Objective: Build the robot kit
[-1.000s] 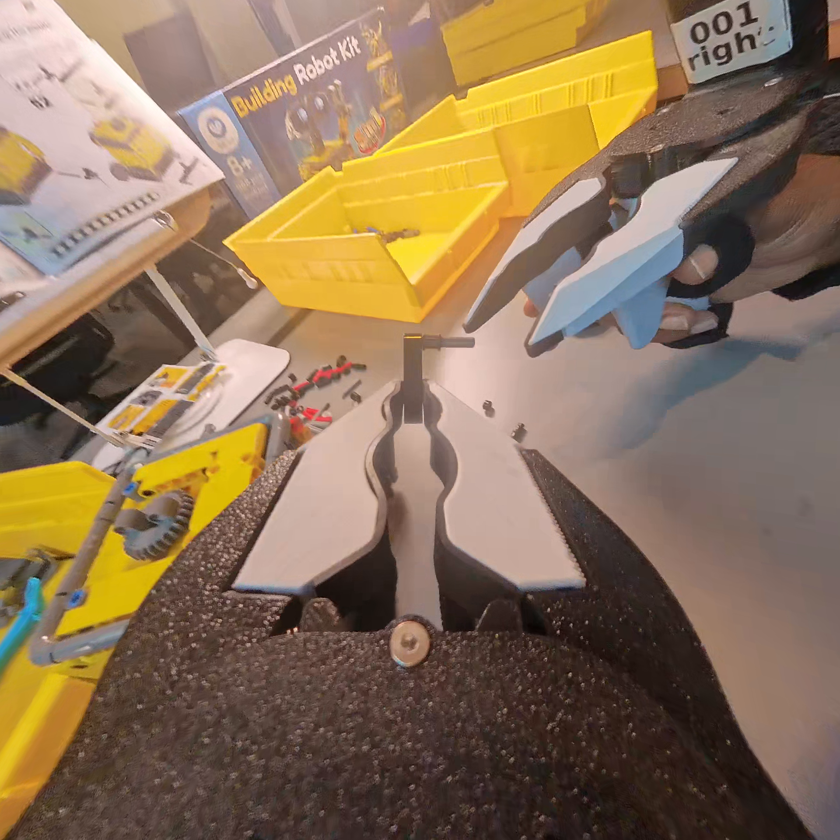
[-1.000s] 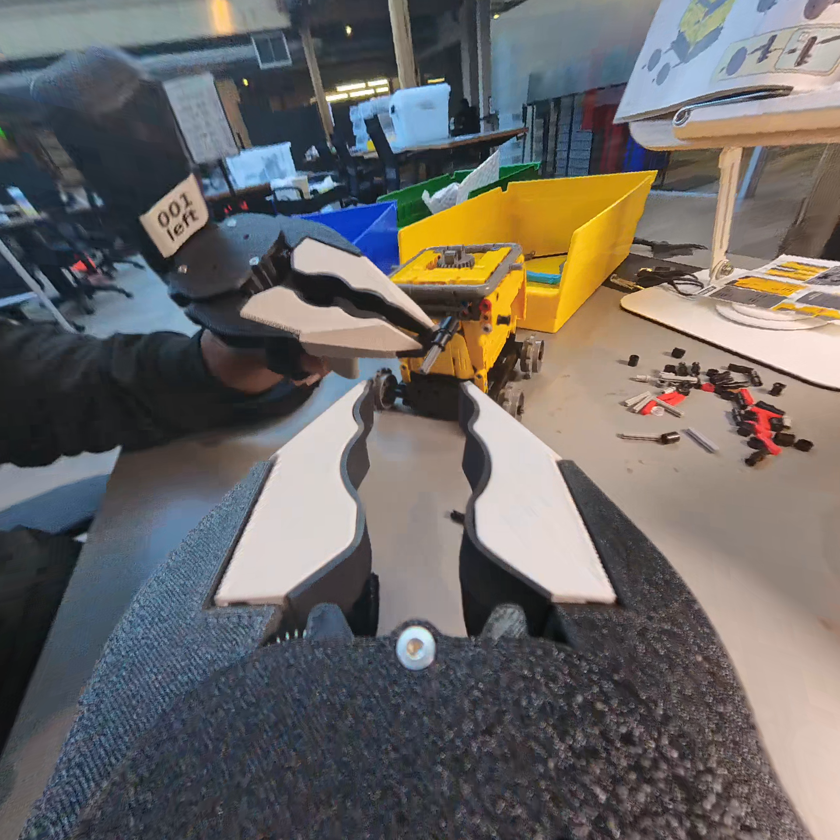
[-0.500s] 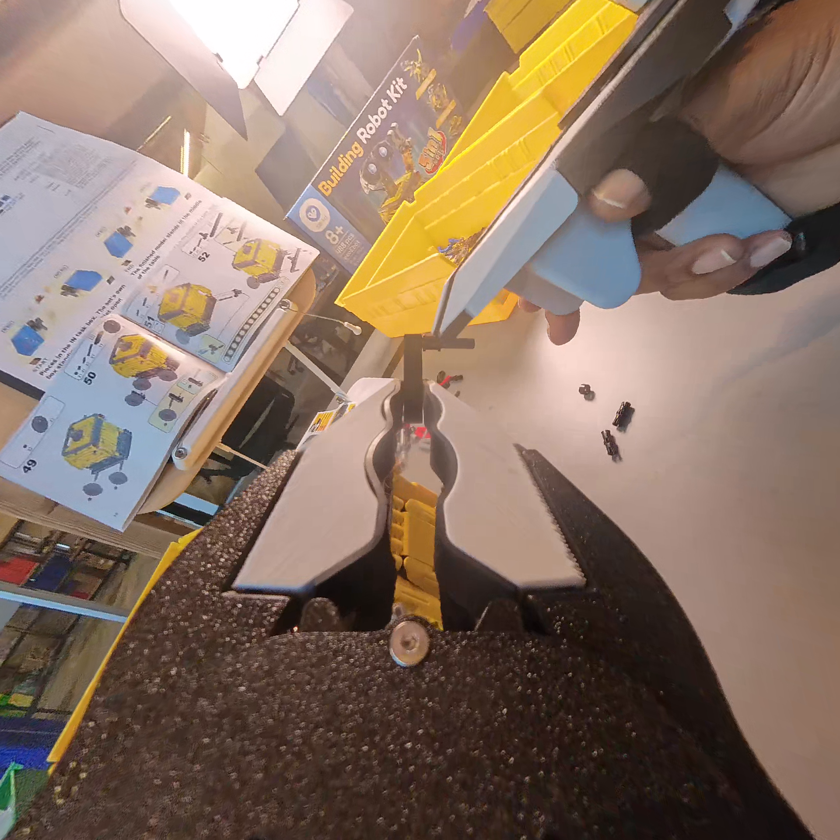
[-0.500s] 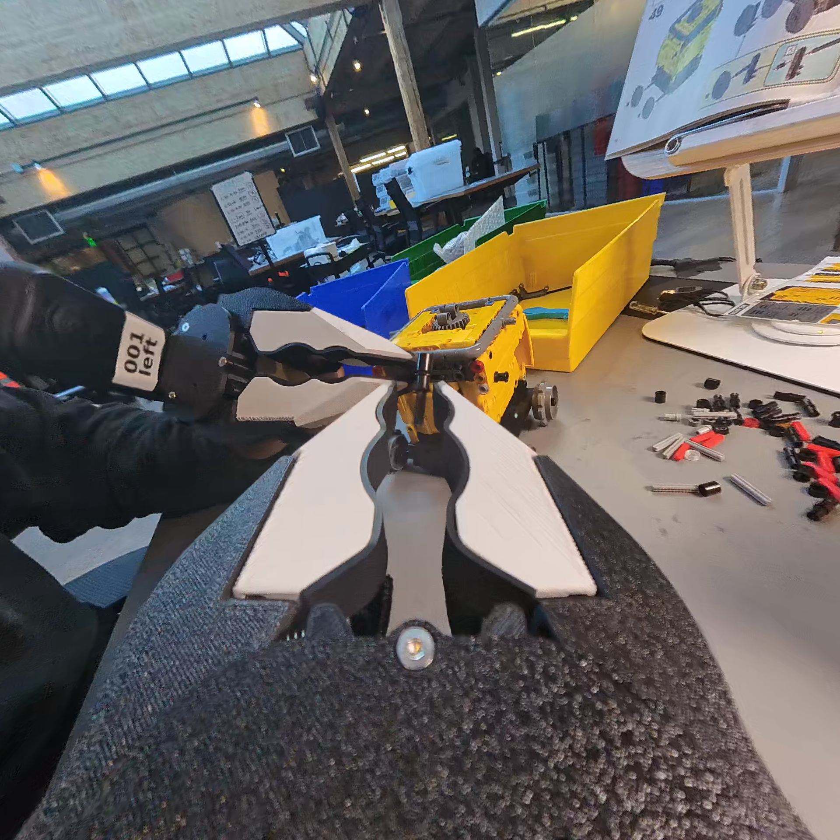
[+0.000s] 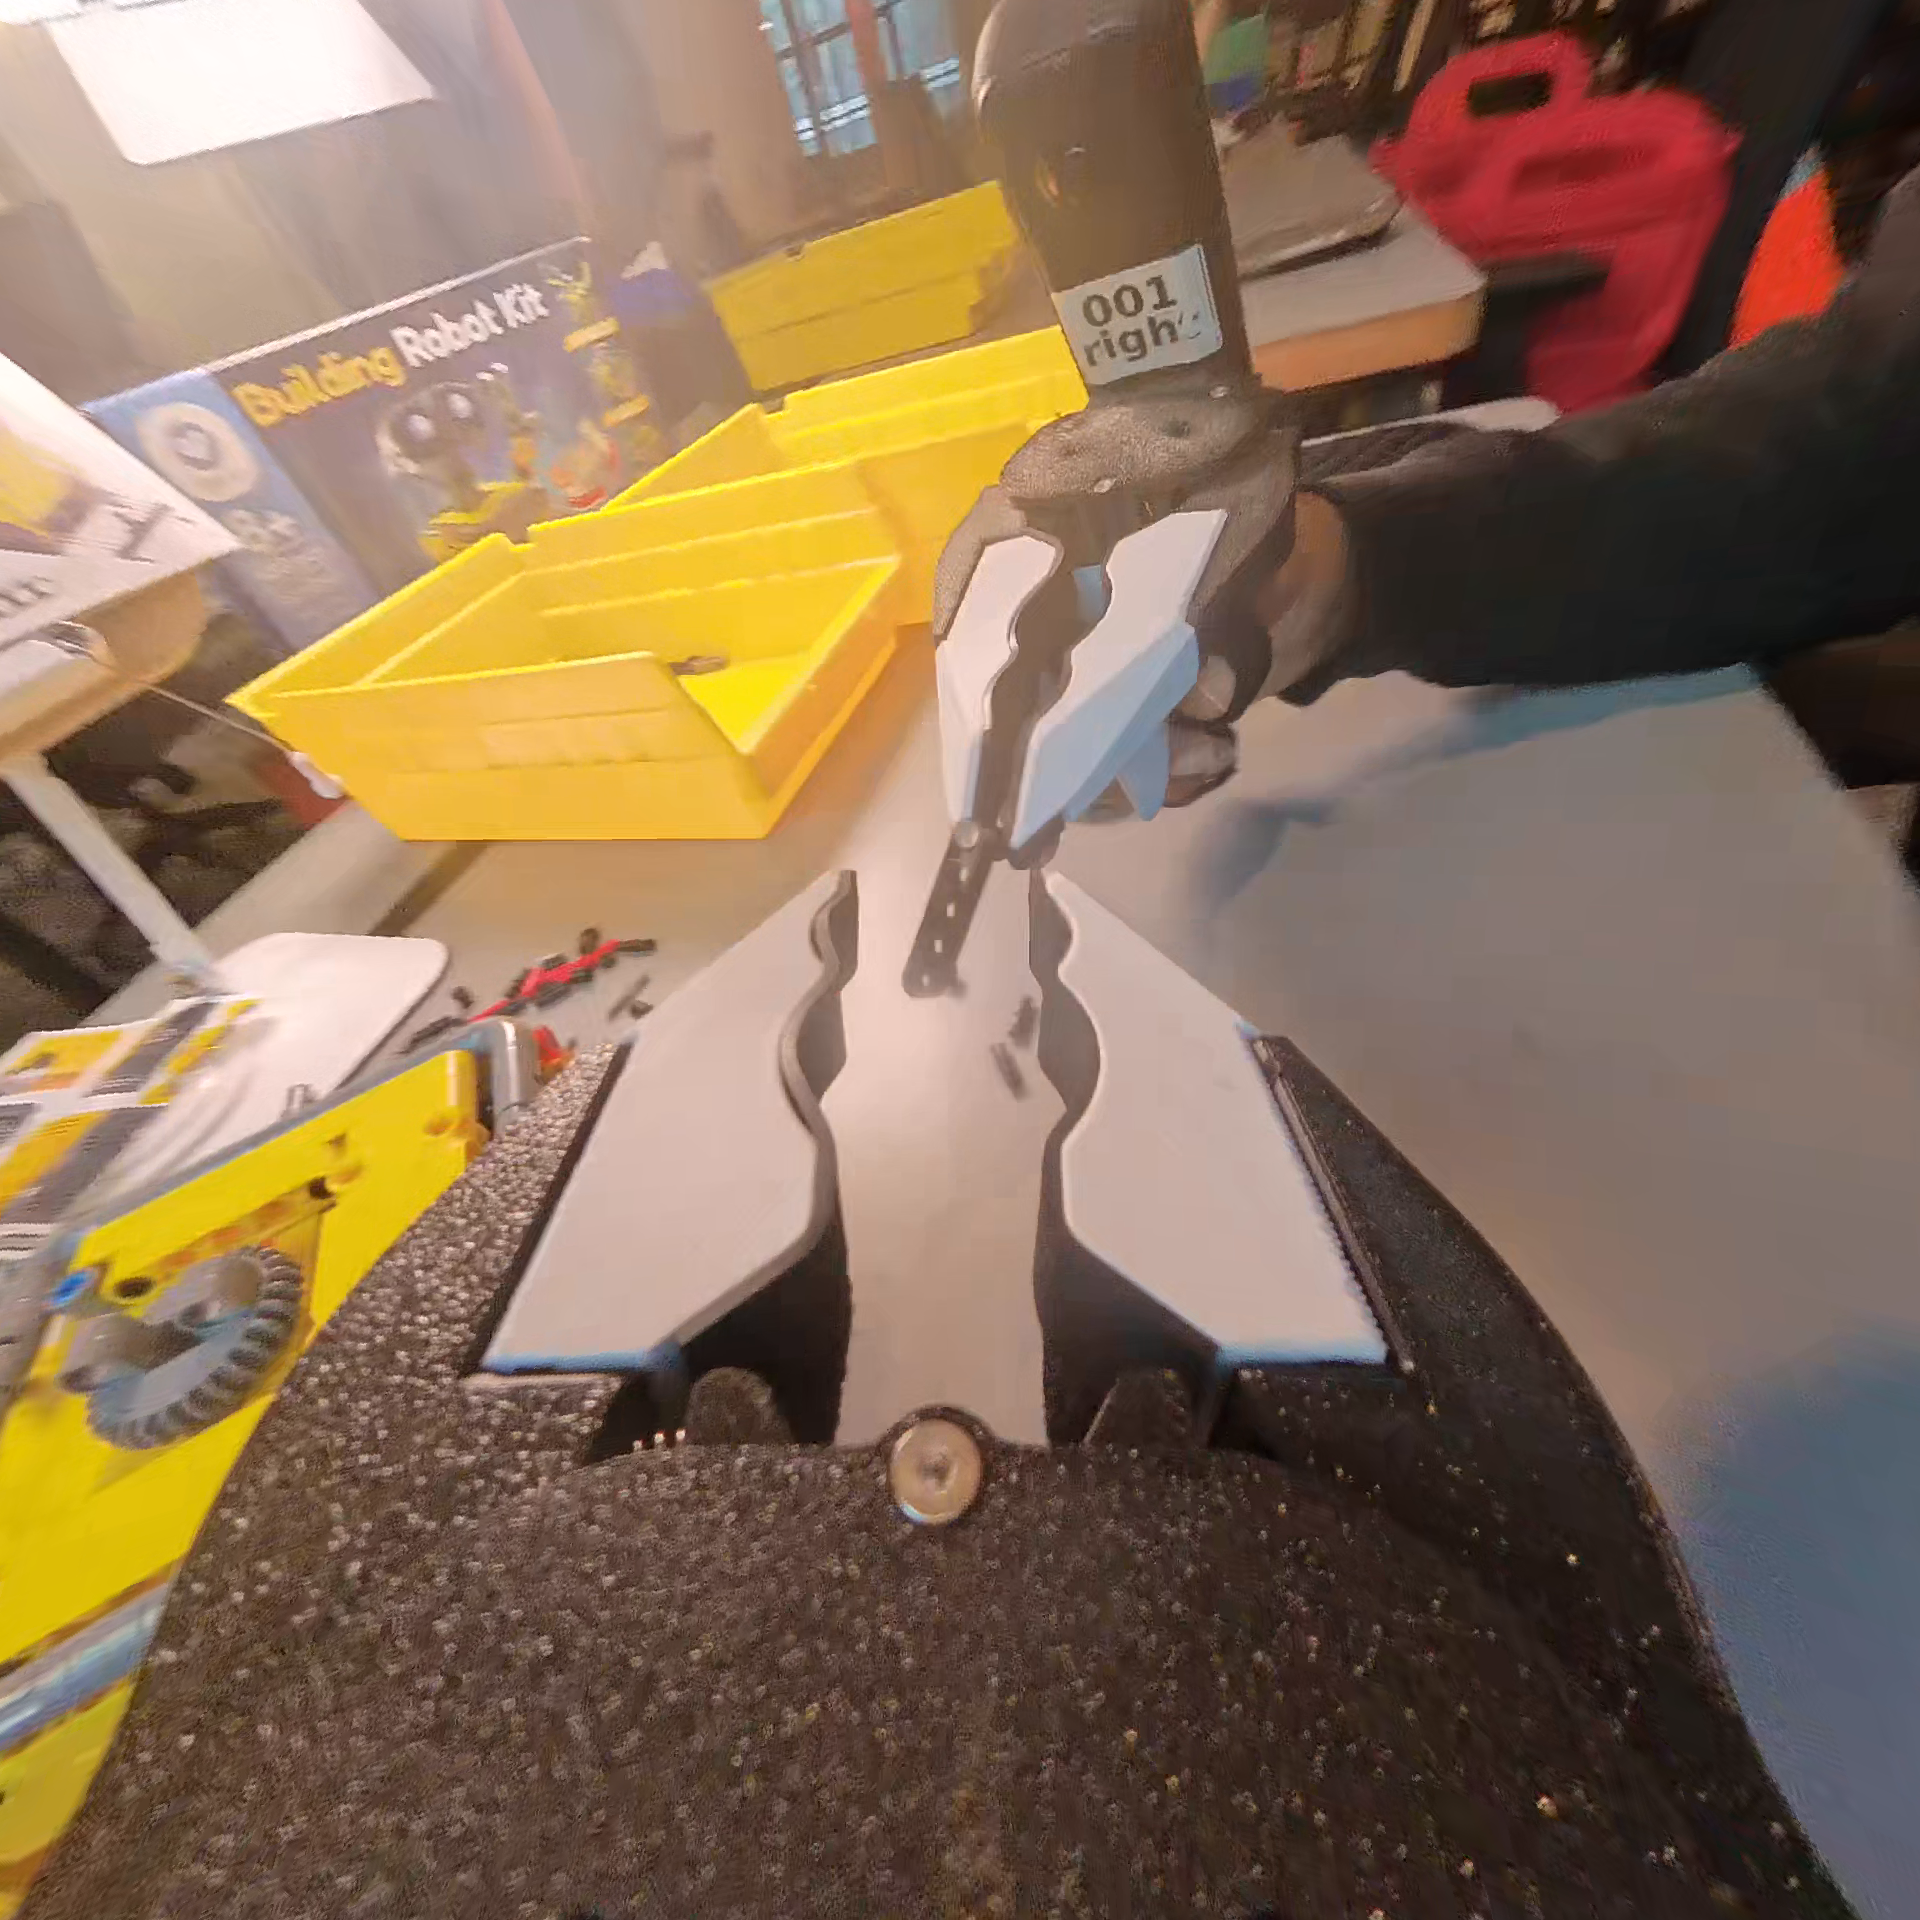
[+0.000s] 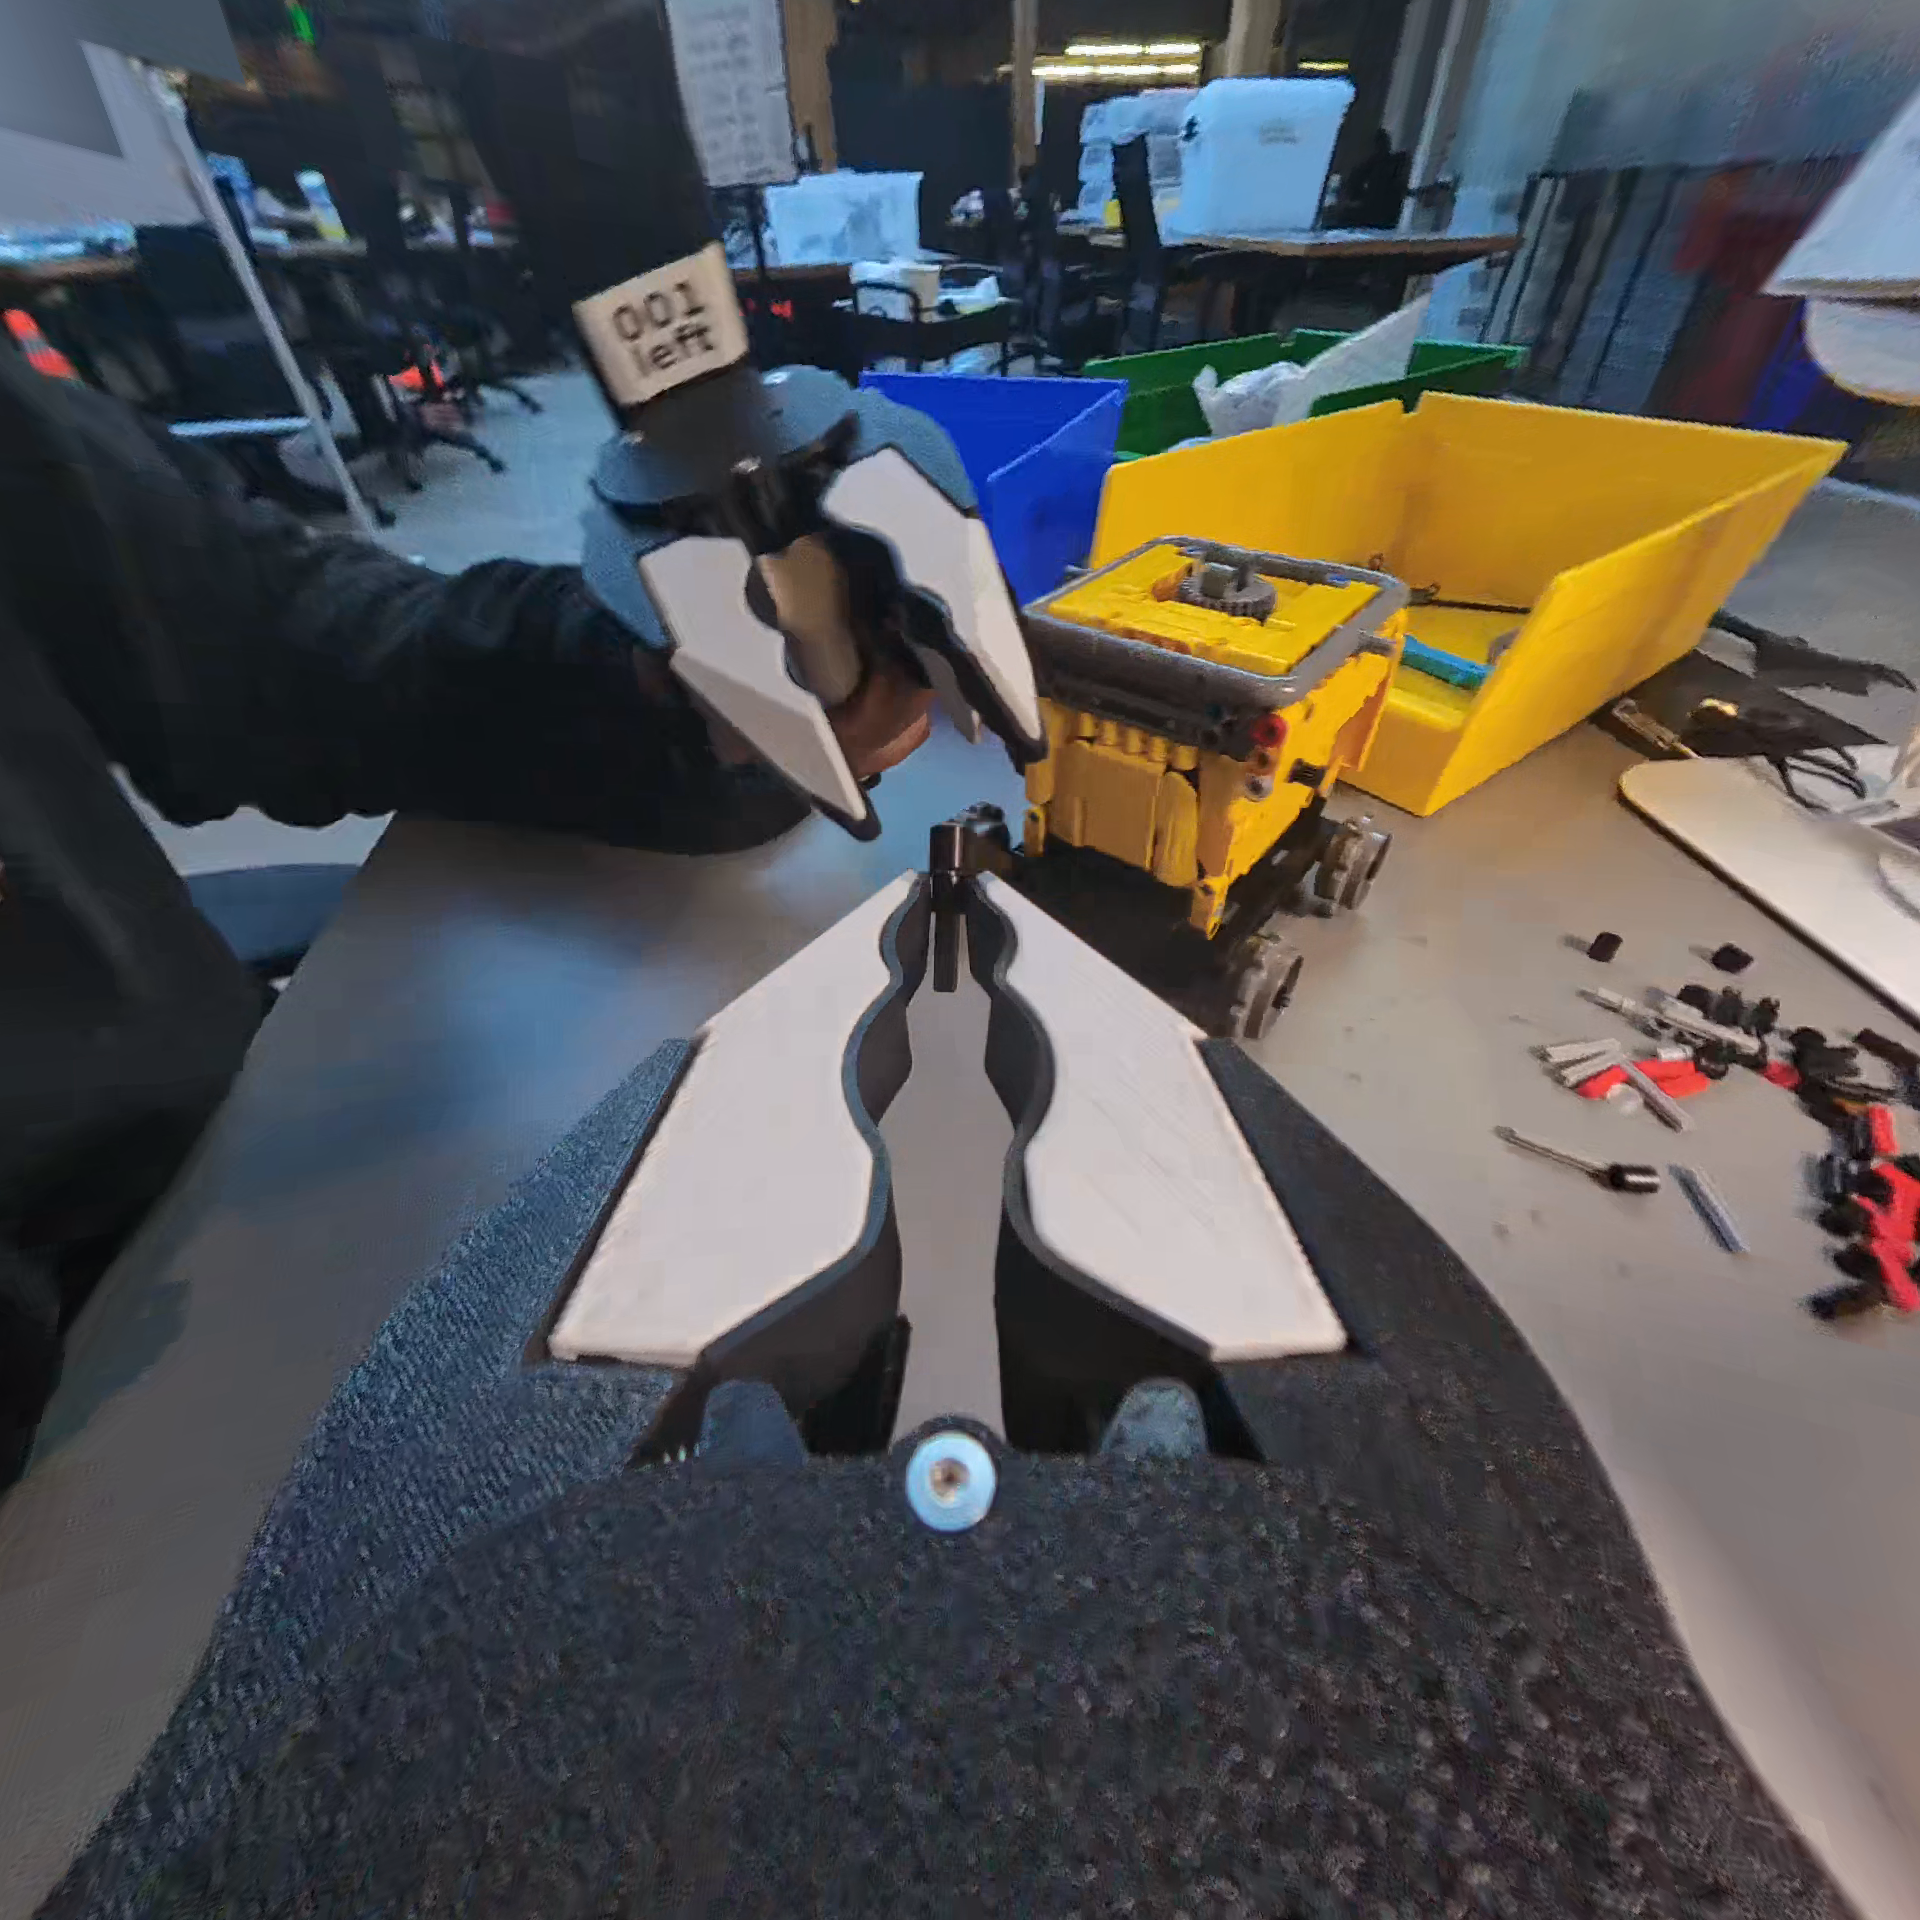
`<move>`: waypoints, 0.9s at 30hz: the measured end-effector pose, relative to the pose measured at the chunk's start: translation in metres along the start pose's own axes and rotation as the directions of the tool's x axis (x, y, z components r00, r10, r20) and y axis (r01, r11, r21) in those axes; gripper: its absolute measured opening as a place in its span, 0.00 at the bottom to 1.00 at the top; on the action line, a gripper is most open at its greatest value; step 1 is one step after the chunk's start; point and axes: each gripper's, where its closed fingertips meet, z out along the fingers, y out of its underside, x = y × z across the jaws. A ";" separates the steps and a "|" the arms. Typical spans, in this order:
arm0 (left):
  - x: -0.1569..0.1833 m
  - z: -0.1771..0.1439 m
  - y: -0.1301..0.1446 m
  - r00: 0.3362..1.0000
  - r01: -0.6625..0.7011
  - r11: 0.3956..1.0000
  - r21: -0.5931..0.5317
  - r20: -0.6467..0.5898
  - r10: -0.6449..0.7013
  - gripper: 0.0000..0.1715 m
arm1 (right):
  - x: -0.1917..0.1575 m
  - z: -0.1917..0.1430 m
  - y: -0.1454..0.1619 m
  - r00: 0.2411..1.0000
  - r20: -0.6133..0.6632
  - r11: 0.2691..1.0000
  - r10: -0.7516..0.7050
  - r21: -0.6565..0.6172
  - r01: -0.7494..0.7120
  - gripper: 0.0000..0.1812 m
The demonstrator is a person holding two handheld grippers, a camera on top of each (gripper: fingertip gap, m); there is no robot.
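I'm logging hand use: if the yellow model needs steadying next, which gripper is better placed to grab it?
Left, probably. The left gripper is open and empty, with its fingertips right beside the yellow model near its top edge. The right gripper is shut on a black piece, so it is not free.

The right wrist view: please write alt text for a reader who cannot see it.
The right gripper is shut on a small black beam above a grey table. Beyond it the left gripper hangs open beside a yellow toy vehicle, with small loose parts to the right.
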 end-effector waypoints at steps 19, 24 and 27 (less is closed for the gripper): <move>0.044 -0.008 -0.008 0.956 0.076 0.997 0.009 -0.283 -0.070 0.02 | -0.041 0.002 -0.001 0.976 0.164 0.988 -0.147 -0.017 0.152 0.03; 0.013 -0.043 -0.058 0.958 0.221 0.931 0.290 -0.246 -0.150 0.02 | -0.023 -0.005 0.031 0.981 0.112 0.971 -0.158 -0.162 0.175 0.03; 0.000 -0.067 -0.068 0.977 0.170 0.923 0.346 -0.183 -0.112 0.03 | -0.026 -0.012 0.018 0.989 0.123 0.995 -0.083 -0.047 0.090 0.03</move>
